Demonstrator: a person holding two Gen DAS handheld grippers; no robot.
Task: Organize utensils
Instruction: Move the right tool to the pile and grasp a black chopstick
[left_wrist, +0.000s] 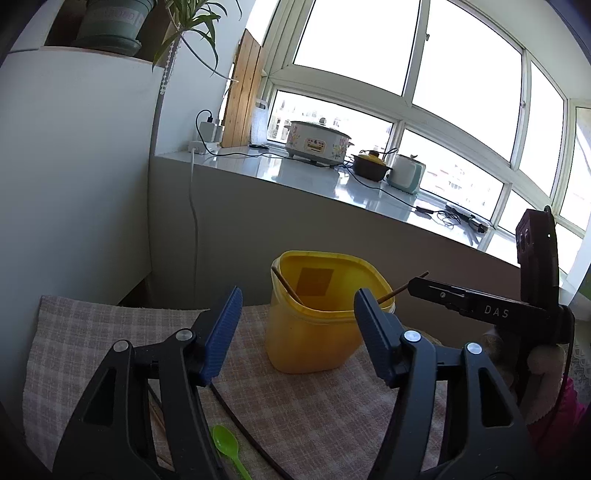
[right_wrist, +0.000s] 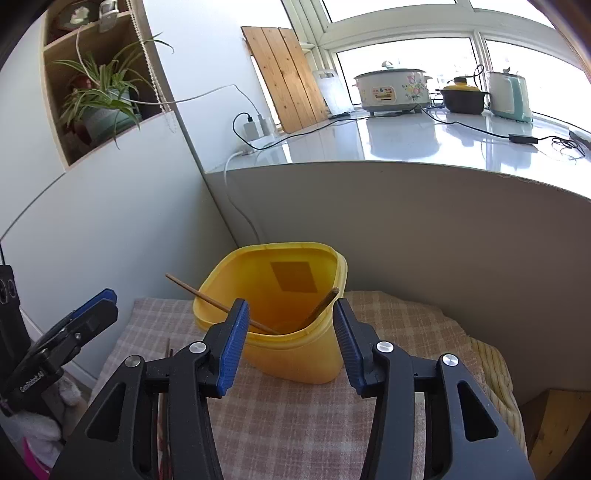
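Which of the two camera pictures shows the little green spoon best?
The left wrist view: the green spoon lies in plain sight on the checked cloth, between the gripper's arms. The right wrist view does not show it at all.

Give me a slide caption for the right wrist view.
Right gripper open before a yellow tub holding two chopsticks, on a checked cloth.
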